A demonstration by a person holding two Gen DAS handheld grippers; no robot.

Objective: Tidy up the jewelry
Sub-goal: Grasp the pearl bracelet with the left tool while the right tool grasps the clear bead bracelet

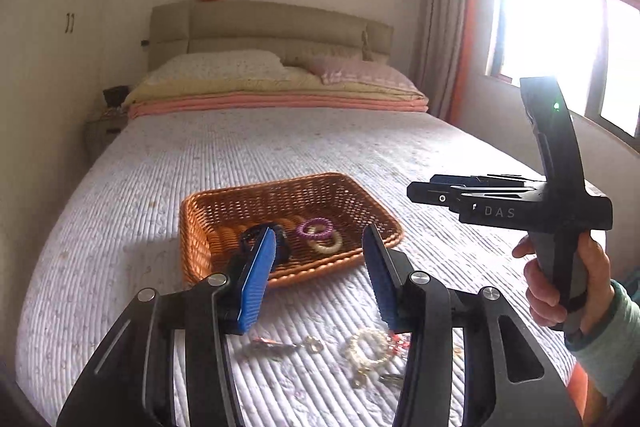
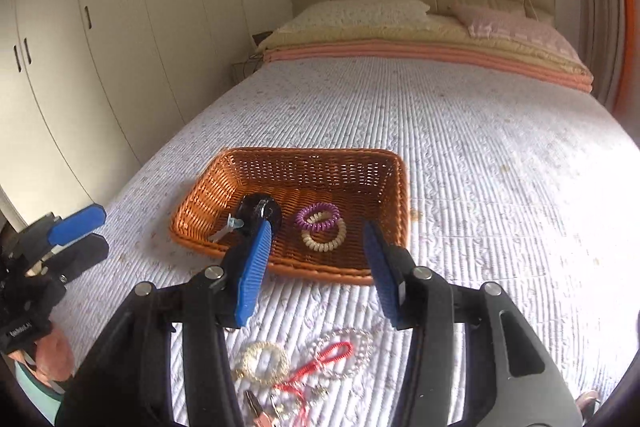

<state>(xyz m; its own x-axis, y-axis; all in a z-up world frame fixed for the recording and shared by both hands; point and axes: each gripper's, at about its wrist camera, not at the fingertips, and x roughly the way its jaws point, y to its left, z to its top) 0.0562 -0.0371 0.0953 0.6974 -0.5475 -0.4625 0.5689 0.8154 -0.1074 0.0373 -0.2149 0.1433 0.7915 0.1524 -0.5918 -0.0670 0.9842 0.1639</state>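
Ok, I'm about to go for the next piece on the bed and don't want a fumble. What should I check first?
1. Right gripper open and empty: ok.
2. Left gripper open and empty: ok.
3. Loose pieces within view: ok; the beaded bracelet and red cord lie on the bedspread just below the right gripper.
4. Pieces separate enough for a clean single grasp: not ok; cord and pearl strand overlap.
5. Basket has free floor: ok; purple coil, cream coil and black item sit toward the front.
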